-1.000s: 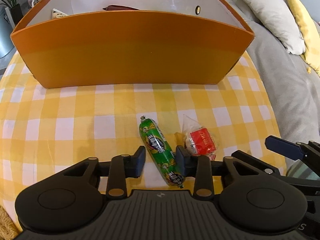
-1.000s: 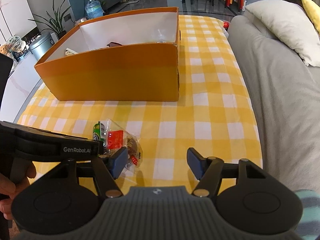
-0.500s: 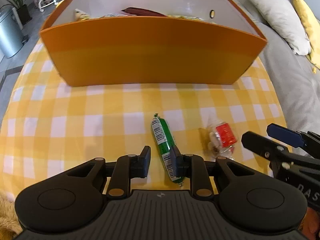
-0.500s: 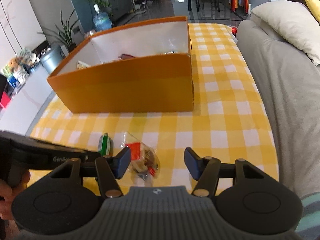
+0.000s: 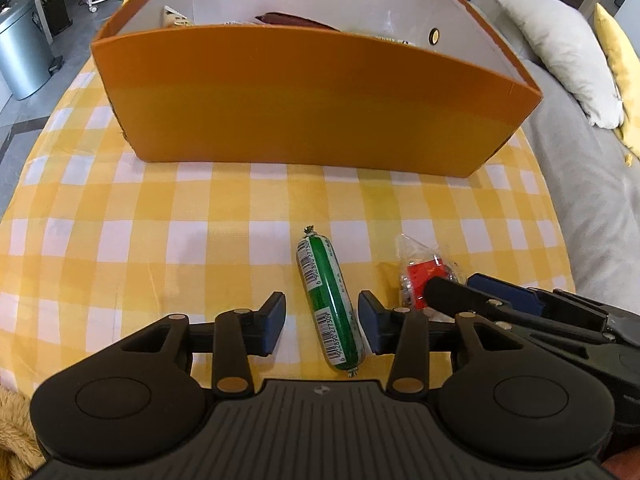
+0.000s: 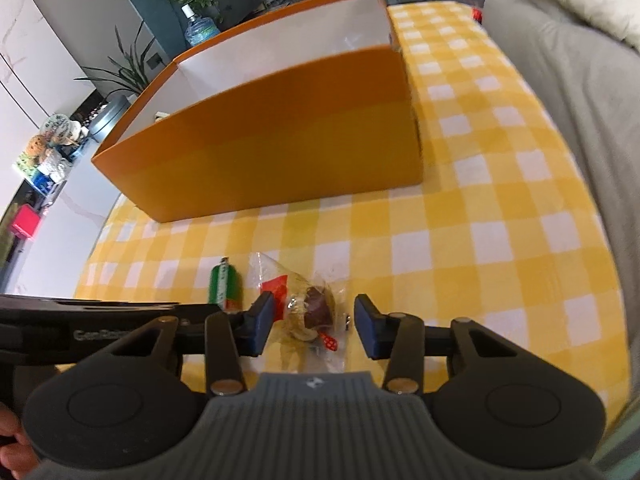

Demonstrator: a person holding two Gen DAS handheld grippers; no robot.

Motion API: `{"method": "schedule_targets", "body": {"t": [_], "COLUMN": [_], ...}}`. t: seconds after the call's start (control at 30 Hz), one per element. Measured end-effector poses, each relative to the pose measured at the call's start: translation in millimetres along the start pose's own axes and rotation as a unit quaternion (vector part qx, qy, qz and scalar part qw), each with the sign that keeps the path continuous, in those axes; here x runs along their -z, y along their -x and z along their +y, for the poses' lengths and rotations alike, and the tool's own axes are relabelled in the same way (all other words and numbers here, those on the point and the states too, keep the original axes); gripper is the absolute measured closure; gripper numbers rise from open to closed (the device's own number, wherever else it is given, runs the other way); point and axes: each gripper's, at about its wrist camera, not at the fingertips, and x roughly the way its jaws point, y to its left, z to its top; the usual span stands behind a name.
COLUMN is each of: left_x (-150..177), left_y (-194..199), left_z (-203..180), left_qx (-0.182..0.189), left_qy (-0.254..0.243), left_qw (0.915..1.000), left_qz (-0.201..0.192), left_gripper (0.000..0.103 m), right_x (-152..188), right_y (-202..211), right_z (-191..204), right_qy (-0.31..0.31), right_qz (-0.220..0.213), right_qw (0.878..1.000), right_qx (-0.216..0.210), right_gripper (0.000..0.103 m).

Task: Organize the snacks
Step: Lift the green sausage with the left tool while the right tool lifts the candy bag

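Both tongs wide, a snack framed in each

Your left tongs (image 5: 322, 322) straddle the sausage (image 5: 329, 304) on the desk (image 5: 160, 240): firm, slick, so pinch mid-length. Your right tongs (image 6: 314, 324) bracket the bag (image 6: 308, 304): light, crinkly, crushable, so grip gently. Beyond, the box (image 5: 304, 100) waits.

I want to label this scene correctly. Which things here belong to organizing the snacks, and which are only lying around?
Job: green sausage stick, clear snack packet, orange box, left gripper, right gripper.

Lying about: pillows, sofa, metal bin, plants.
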Motion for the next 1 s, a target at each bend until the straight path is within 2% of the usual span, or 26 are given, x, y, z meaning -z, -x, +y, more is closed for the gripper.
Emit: {"method": "schedule_targets", "body": {"t": [0.1, 0.47, 0.63, 0.7, 0.8, 1.0], "left_x": [0.0, -4.6, -6.7, -8.5, -10.4, -8.0], "left_y": [-3.3, -3.3, -1.6, -3.5, -7.2, -12.8], "left_z": [2.2, 9.0, 8.2, 8.3, 5.6, -9.1], "left_qx": [0.001, 0.0, -0.013, -0.015, -0.017, -0.034], "left_qy": [0.005, 0.02, 0.014, 0.02, 0.021, -0.015], "left_qw": [1.0, 0.9997, 0.9996, 0.9992, 0.9987, 0.9981], "left_qz": [0.003, 0.013, 0.018, 0.03, 0.043, 0.05], "left_gripper": [0.056, 0.056, 0.055, 0.055, 0.055, 0.058], "right_x": [0.6, -0.9, -1.7, -1.1, -0.2, 0.5], "right_y": [-4.5, -13.4, -15.2, -13.4, -9.3, -1.8], "right_z": [1.8, 1.7, 2.7, 7.3, 13.6, 14.4], "right_qy": [0.0, 0.001, 0.009, 0.027, 0.059, 0.09], "right_qz": [0.005, 0.002, 0.003, 0.0, -0.004, -0.002], "right_qw": [1.0, 1.0, 1.0, 0.999, 0.998, 0.995], "right_qx": [-0.01, -0.026, -0.024, -0.024, -0.005, 0.046], "right_gripper": [0.065, 0.064, 0.063, 0.068, 0.07, 0.07]}}
